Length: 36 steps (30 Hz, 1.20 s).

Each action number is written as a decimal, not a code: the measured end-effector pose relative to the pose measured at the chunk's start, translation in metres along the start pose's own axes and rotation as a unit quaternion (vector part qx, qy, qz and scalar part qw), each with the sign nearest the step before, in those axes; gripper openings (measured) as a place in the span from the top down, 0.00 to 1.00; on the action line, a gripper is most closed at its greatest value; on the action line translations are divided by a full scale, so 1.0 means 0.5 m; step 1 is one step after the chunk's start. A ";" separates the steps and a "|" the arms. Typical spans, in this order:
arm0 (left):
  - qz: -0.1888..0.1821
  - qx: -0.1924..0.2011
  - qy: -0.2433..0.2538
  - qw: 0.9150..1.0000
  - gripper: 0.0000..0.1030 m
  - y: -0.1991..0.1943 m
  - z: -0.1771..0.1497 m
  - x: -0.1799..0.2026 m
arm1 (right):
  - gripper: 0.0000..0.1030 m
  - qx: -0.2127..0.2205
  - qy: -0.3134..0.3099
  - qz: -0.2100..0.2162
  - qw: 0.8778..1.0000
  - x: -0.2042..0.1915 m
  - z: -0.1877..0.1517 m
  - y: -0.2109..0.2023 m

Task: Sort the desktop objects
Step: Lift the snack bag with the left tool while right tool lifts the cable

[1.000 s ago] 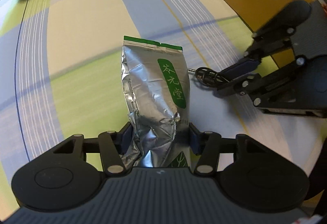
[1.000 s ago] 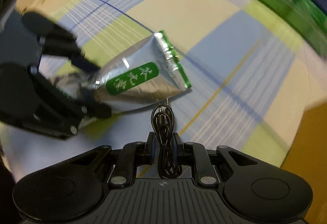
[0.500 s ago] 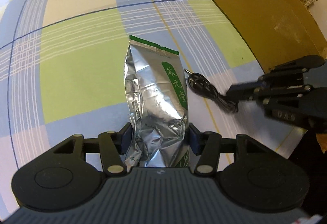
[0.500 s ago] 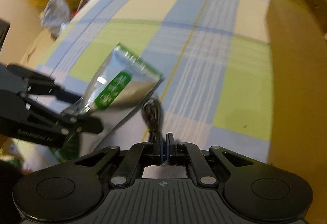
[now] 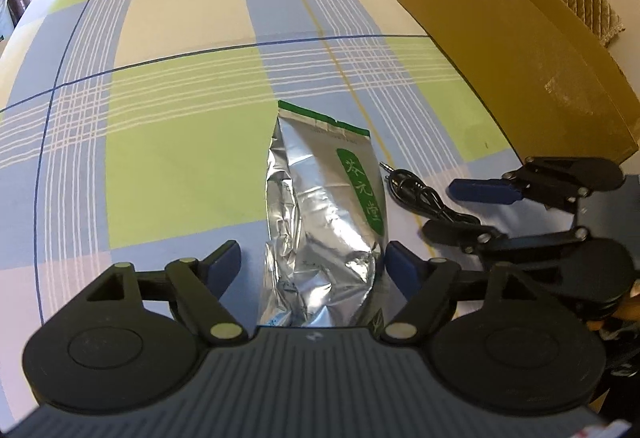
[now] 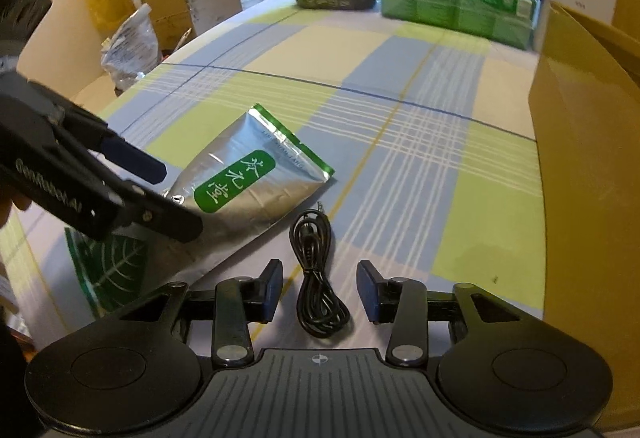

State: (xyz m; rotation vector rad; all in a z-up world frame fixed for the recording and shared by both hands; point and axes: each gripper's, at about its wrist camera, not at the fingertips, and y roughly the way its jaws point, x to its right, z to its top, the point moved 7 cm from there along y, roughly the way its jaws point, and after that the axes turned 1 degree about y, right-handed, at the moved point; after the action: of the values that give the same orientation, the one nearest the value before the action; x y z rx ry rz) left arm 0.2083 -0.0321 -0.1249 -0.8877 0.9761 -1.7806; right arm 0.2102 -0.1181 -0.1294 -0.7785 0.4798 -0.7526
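Both just let go: left hand-held gripper (image 5: 312, 266) wide around the foil pouch (image 5: 324, 214), right hand-held gripper (image 6: 320, 296) wide around the cable (image 6: 316, 270). Both are placed.

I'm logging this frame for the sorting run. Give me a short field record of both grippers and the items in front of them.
left gripper: open, straddling the foil tea pouch
right gripper: open, straddling the coiled black audio cable
foil tea pouch: lying flat on the checked tablecloth
coiled black audio cable: on the cloth, right of the pouch, plug pointing away
cardboard box: far right
checked tablecloth: blue, green, cream
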 end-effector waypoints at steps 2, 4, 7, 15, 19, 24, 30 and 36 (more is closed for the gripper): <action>-0.001 0.004 -0.001 1.000 0.25 0.003 0.000 -0.003 | 0.63 0.015 -0.005 0.001 1.000 -0.001 -0.004 0.008; -0.004 0.008 -0.003 1.000 0.24 0.006 0.001 -0.005 | 0.63 0.029 -0.012 0.001 1.000 -0.005 -0.004 0.011; -0.006 0.011 0.000 1.000 0.23 0.015 0.002 -0.004 | 0.63 0.043 -0.045 -0.009 0.998 -0.017 -0.006 0.015; 0.005 -0.002 0.025 1.000 0.23 0.040 0.000 0.013 | 0.84 0.038 -0.046 -0.027 0.998 -0.010 -0.005 0.017; 0.019 -0.007 0.045 0.999 0.23 0.043 -0.005 0.021 | 0.84 0.035 -0.015 -0.034 0.999 0.010 -0.008 0.008; 0.047 -0.017 0.082 0.995 0.24 0.050 -0.010 0.040 | 0.84 0.039 -0.016 -0.037 0.998 0.012 -0.010 0.002; 0.052 -0.013 0.085 0.995 0.40 0.045 -0.011 0.046 | 0.74 0.047 -0.028 -0.056 0.997 0.010 -0.017 -0.001; 0.050 -0.008 0.079 0.996 0.50 0.038 -0.007 0.049 | 0.73 0.054 -0.026 -0.059 0.996 0.015 -0.014 0.004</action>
State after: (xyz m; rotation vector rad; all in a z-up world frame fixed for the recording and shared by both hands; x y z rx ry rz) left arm 0.2036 -0.0593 -0.1393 -0.7045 1.1177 -1.7795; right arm 0.2115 -0.1258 -0.1360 -0.7273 0.3451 -0.8579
